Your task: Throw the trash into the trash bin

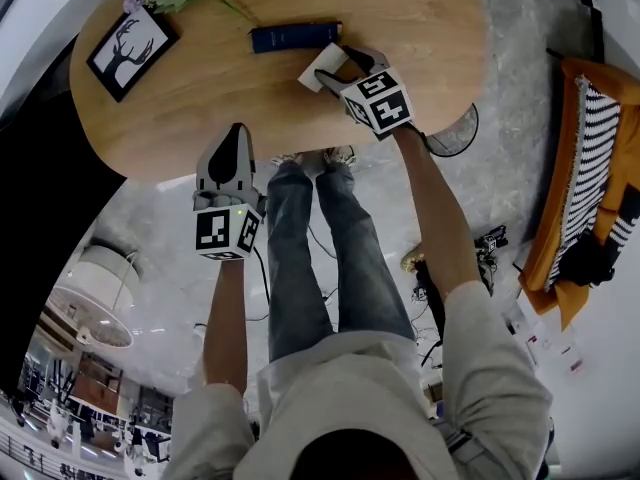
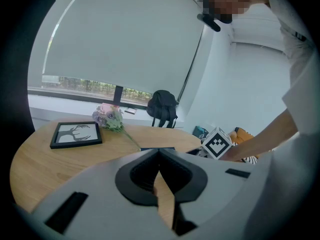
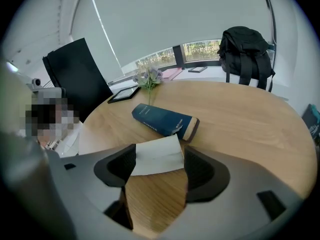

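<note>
Just beside book [image 3: 165,120] on table [image 3: 240,119], paper [image 3: 155,160] lying flat between wide-open jaws of right gripper [image 3: 160,153], arm angled down, left gripper [image 2: 159,155] closed, near table edge.

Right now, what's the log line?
right gripper: open, straddling white paper | left gripper: shut, empty | table: paper lies near blue book
</note>
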Action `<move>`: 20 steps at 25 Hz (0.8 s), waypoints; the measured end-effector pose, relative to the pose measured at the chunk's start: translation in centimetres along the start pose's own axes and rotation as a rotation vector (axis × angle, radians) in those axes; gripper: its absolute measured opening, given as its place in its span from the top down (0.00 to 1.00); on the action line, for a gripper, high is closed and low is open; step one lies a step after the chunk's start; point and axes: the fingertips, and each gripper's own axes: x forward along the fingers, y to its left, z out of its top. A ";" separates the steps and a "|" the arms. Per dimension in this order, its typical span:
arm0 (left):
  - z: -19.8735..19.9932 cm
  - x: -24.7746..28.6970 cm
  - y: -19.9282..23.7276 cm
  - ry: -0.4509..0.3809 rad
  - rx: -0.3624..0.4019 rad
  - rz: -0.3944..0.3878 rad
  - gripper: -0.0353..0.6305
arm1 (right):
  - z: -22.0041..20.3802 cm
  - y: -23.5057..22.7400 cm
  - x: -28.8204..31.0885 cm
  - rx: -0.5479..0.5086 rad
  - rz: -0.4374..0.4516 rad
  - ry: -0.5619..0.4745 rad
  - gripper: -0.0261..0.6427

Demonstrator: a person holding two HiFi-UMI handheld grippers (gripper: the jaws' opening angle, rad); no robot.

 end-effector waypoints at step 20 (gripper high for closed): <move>0.9 -0.1 -3.7 -0.023 0.057 -0.072 0.92 | -0.9 6.6 -7.1 0.046 0.127 -0.126 0.91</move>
